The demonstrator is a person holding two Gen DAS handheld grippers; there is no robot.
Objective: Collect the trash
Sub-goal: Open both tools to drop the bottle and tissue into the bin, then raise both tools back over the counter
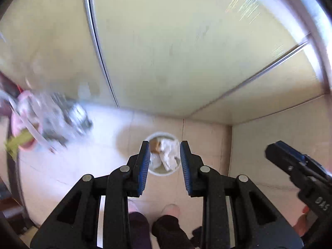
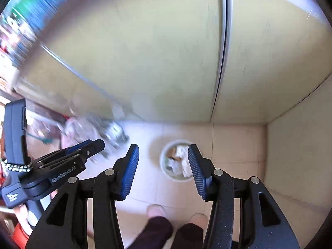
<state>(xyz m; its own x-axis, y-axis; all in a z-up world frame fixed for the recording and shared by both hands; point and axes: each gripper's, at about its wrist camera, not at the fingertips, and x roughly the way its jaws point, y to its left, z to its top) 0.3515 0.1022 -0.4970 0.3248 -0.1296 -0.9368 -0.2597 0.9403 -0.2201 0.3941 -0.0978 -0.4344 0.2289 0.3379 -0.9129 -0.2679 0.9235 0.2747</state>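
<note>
A round white bin (image 1: 162, 133) (image 2: 178, 179) stands on the tiled floor far below, in front of a cream cabinet. Inside it lie crumpled white paper (image 1: 168, 155) (image 2: 181, 152) and a brown scrap (image 1: 154, 145). My left gripper (image 1: 165, 145) points steeply down from high above the bin, its blue pads apart with nothing between them. The right gripper (image 2: 164, 146) hangs beside it at the same height, open and empty. Each gripper shows at the edge of the other's view: the right gripper (image 1: 277, 148), the left gripper (image 2: 97, 144).
Tall cream cabinet doors (image 1: 166, 51) (image 2: 145, 51) fill the back. A blurred heap of pink and metallic clutter (image 1: 51, 120) (image 2: 93, 128) lies on the floor at the left. A side wall (image 1: 280, 132) closes the right. A person's feet in pale slippers (image 1: 171, 209) (image 2: 155, 210) stand below.
</note>
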